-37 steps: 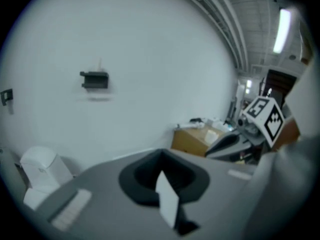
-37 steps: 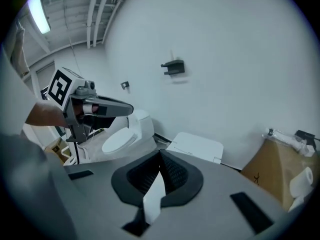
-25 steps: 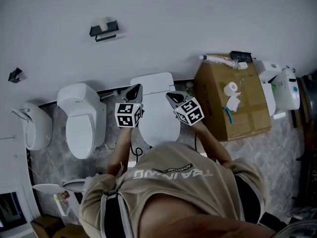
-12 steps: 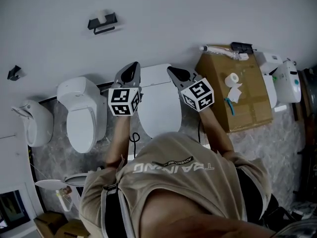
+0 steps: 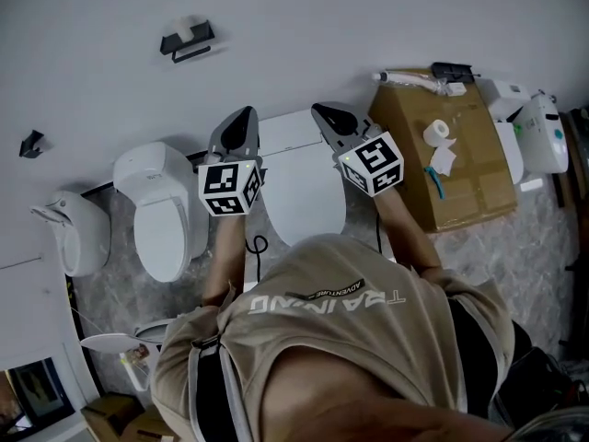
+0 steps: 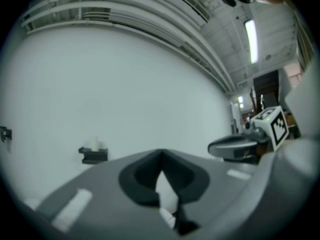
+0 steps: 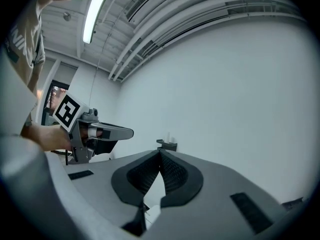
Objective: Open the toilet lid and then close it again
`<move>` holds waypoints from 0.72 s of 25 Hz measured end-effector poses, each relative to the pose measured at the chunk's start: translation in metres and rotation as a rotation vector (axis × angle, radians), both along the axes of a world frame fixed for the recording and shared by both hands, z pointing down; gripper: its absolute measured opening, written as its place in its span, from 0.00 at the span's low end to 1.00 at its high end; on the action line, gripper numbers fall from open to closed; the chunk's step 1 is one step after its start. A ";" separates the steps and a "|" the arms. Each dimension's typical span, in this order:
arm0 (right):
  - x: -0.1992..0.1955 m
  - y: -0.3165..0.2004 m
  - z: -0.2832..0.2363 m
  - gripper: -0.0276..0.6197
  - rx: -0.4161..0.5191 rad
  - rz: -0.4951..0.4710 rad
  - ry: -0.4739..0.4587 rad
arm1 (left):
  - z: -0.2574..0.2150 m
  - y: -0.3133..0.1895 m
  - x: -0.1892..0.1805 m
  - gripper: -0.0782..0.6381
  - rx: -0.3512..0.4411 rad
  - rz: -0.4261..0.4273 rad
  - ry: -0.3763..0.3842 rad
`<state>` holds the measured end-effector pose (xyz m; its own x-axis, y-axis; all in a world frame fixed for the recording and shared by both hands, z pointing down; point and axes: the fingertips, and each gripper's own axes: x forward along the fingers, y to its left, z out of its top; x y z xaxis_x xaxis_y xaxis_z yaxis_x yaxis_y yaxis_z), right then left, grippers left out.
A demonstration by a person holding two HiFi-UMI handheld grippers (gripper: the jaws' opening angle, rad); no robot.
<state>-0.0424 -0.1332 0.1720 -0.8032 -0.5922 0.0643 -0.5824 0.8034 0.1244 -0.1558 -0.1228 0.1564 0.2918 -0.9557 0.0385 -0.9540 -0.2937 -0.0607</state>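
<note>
I had the left tongs (image 5: 243, 118) and right tongs (image 5: 324, 111) both pinched together on nothing, the toilet lid (image 5: 308, 191) lying flat just below and between them, so I judged opening not yet begun, needing a tip lowered under its front edge.

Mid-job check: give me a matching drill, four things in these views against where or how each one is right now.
1. middle toilet lid
2. loose paper roll
3. black holder
4. left gripper

A. mounted on the wall
B. atop the cardboard box
C. jaws together, holding nothing
D. down, closed

Pairs: 1-D, 2-B, 3-A, 4-C
</note>
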 end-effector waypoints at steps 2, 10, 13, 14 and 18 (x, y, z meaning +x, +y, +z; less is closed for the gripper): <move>0.003 0.000 0.002 0.06 -0.013 0.001 0.000 | 0.005 -0.001 -0.001 0.12 -0.015 -0.001 0.005; 0.012 -0.009 0.007 0.06 -0.018 0.050 0.009 | -0.005 -0.003 0.015 0.12 0.006 0.035 -0.032; 0.017 -0.009 0.015 0.06 -0.031 0.058 0.026 | 0.004 0.000 0.021 0.12 -0.010 0.042 -0.027; 0.018 -0.009 0.017 0.06 -0.035 0.059 0.024 | 0.007 0.001 0.023 0.12 -0.016 0.042 -0.027; 0.020 -0.011 0.017 0.06 -0.045 0.057 0.018 | 0.015 -0.001 0.024 0.12 -0.040 0.044 -0.027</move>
<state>-0.0228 -0.1443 0.1893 -0.7670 -0.6328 0.1059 -0.6250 0.7742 0.1000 -0.1322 -0.1238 0.1715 0.3314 -0.9397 0.0845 -0.9384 -0.3376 -0.0735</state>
